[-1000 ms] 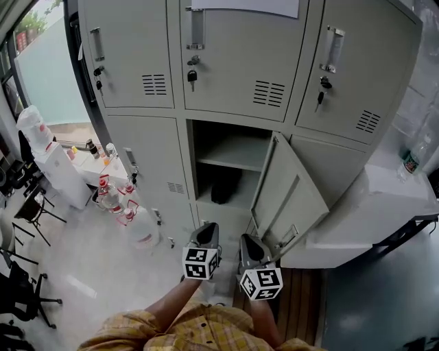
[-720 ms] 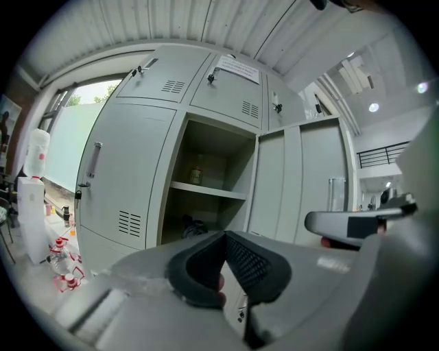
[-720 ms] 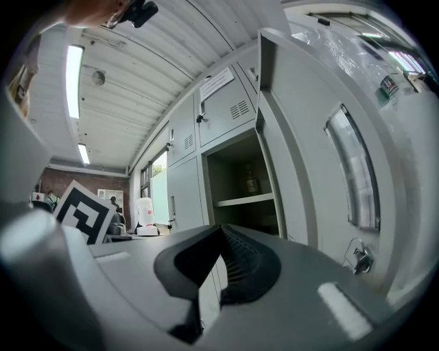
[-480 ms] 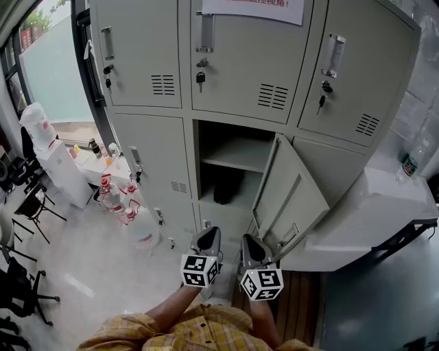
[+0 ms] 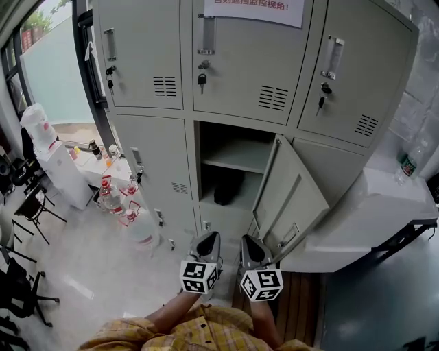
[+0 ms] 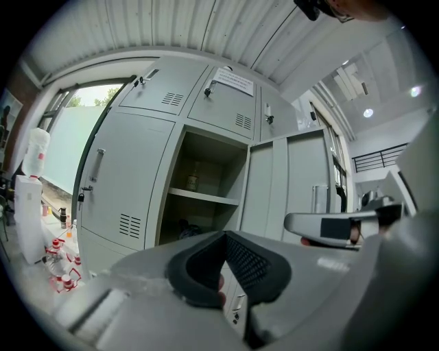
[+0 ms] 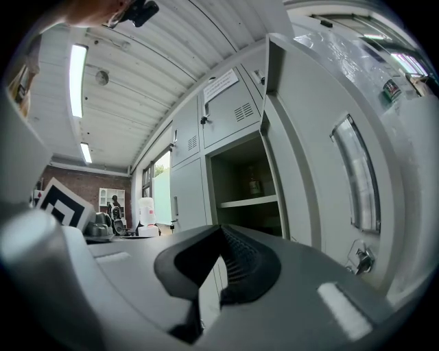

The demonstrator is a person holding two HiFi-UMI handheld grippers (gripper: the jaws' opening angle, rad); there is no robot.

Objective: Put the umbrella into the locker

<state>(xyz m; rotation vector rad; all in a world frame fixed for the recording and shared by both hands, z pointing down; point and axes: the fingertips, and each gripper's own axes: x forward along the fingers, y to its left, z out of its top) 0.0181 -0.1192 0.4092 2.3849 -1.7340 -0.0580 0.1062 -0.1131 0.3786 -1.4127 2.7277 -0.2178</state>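
Left gripper (image 6: 223, 264): my jaws are pressed together with nothing between them, and I point level at the open compartment.
Right gripper (image 7: 218, 264): also closed on nothing. It sits just beside the left one, near the lower edge of the swung-out door.
Locker door (image 5: 291, 195): it stands open towards my right, and its handle and lock show in the right gripper view.
Open locker (image 5: 233, 137): it is in the middle column, and one shelf splits it into an upper and a lower space.
Umbrella (image 5: 228, 186): I take the dark bundle towards the back of the lower space for it. It lies well apart from both grippers, so the putting-in looks done.
Handling: I judge it light, with soft, slippery cloth over a stiff core. It is best pinched across the middle of the bundle or at the handle, not by loose fabric.
Upper shelf: a small bottle (image 6: 193, 177) stands here, its label too small to read.
Writing: a white notice (image 5: 254, 8) on the locker above carries red Chinese characters. The frame edge cuts them off, and I cannot read them with any certainty.
Counter bottle (image 5: 410, 163): it has a green label that I cannot read.
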